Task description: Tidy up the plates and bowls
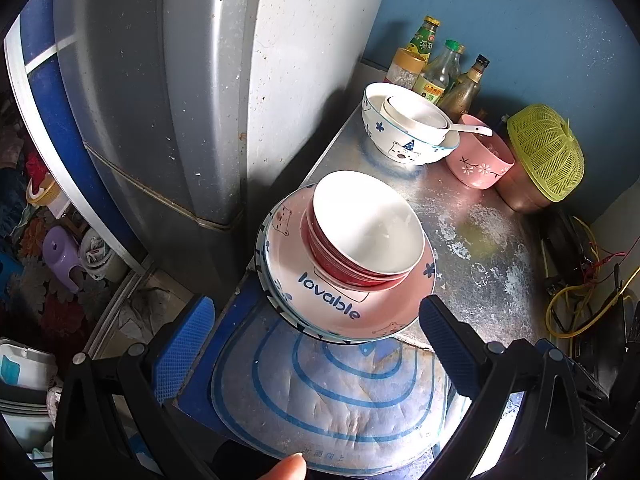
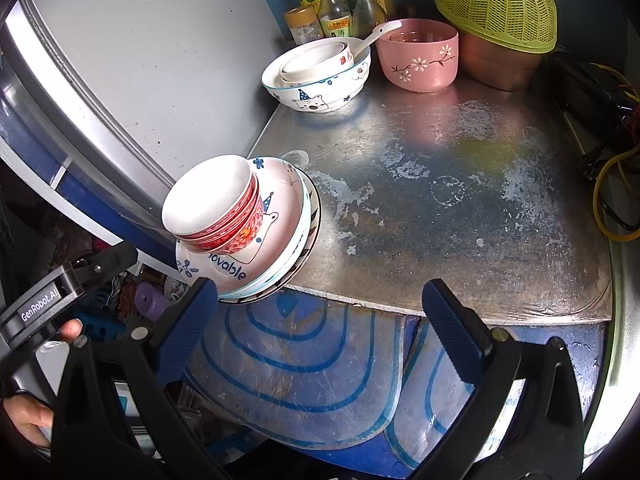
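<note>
A stack of plates (image 1: 320,304) (image 2: 280,216), the top one pink with "lovable" on it, sits at the metal counter's front left corner and overhangs its edge. Several nested red bowls (image 1: 360,236) (image 2: 224,216) with white insides stand on it. A large white bear-print bowl (image 1: 400,148) (image 2: 320,92) holds smaller white bowls and a spoon at the back. A pink flowered bowl (image 1: 478,166) (image 2: 420,60) stands beside it. My left gripper (image 1: 316,344) is open and empty, just in front of the plate stack. My right gripper (image 2: 320,328) is open and empty, to the stack's right.
A grey fridge (image 1: 180,100) (image 2: 140,60) stands hard against the counter's left. Bottles (image 1: 440,68) (image 2: 340,4) line the back wall. A green mesh cover (image 1: 544,152) (image 2: 496,4) sits on a copper pot at back right. Yellow cables (image 1: 580,308) (image 2: 612,200) lie at right. Blue-patterned boards (image 1: 328,400) (image 2: 304,368) lie below the counter edge.
</note>
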Demonstrator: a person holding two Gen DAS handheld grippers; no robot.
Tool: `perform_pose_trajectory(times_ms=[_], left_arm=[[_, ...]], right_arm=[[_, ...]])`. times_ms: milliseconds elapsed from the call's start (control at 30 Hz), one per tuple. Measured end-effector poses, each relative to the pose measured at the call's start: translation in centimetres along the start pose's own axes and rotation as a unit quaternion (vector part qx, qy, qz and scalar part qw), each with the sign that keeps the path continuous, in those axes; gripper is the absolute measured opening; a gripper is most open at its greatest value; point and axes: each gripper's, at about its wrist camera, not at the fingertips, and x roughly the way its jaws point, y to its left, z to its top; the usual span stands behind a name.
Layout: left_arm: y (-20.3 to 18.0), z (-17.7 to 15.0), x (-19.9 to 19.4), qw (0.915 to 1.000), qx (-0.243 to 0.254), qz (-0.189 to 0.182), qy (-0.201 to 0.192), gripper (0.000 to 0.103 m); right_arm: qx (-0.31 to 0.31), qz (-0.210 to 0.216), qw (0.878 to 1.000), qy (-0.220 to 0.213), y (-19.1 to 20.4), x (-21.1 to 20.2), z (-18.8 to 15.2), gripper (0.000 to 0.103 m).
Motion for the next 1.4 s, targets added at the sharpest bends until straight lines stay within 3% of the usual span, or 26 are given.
perform_pose_trajectory(times_ms=[1400], left_arm=[[-0.86,-0.3,0.38,0.9996,0.024,0.001,0.012,0.103]], right_arm=[[-0.002,0.0,1.0,0.003,-0.08,0.22,-0.59,0.103]])
